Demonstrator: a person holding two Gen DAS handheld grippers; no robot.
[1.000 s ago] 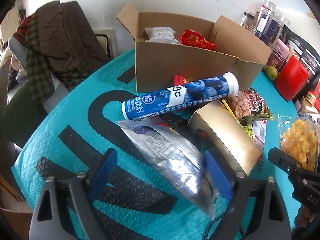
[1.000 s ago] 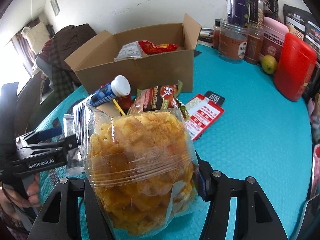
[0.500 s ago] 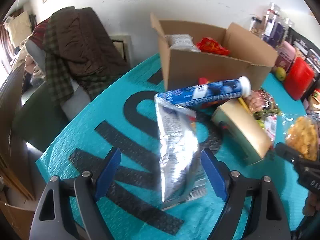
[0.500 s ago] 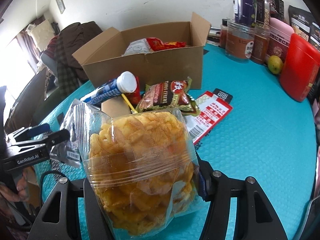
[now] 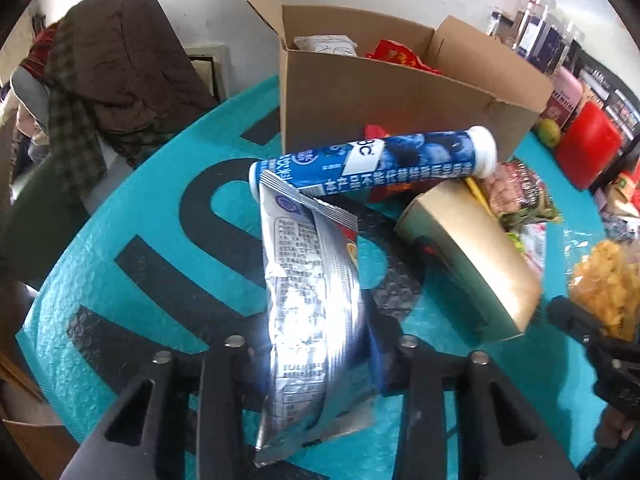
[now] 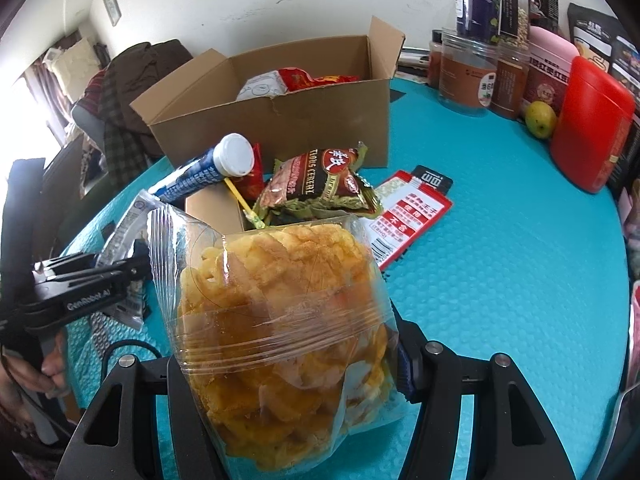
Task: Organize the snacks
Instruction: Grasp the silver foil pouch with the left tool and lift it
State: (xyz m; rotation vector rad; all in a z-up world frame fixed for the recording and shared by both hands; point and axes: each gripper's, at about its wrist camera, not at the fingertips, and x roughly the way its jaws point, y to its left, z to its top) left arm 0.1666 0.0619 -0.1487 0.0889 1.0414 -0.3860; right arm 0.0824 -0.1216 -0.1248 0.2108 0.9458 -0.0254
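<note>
My left gripper (image 5: pixel 316 364) is shut on a silver foil snack pouch (image 5: pixel 312 312), held upright above the teal table mat (image 5: pixel 132 216). My right gripper (image 6: pixel 288 364) is shut on a clear bag of yellow chips (image 6: pixel 280 320). An open cardboard box (image 5: pixel 384 100) with a white packet and a red packet inside stands at the back; it also shows in the right wrist view (image 6: pixel 280 116). A blue tube (image 5: pixel 376 164), a gold box (image 5: pixel 468 264) and a dark nut packet (image 6: pixel 320 188) lie in front of the box.
Jars (image 6: pixel 472 72), a pink tub, a red canister (image 6: pixel 592 124) and a green fruit (image 6: pixel 540 118) line the right side of the table. A red and white flat packet (image 6: pixel 408 216) lies on the mat. A chair with dark clothes (image 5: pixel 104 80) stands off the table's left.
My left gripper has closed on the silver pouch and lifted it upright. The right gripper still holds the chips bag, little moved.
</note>
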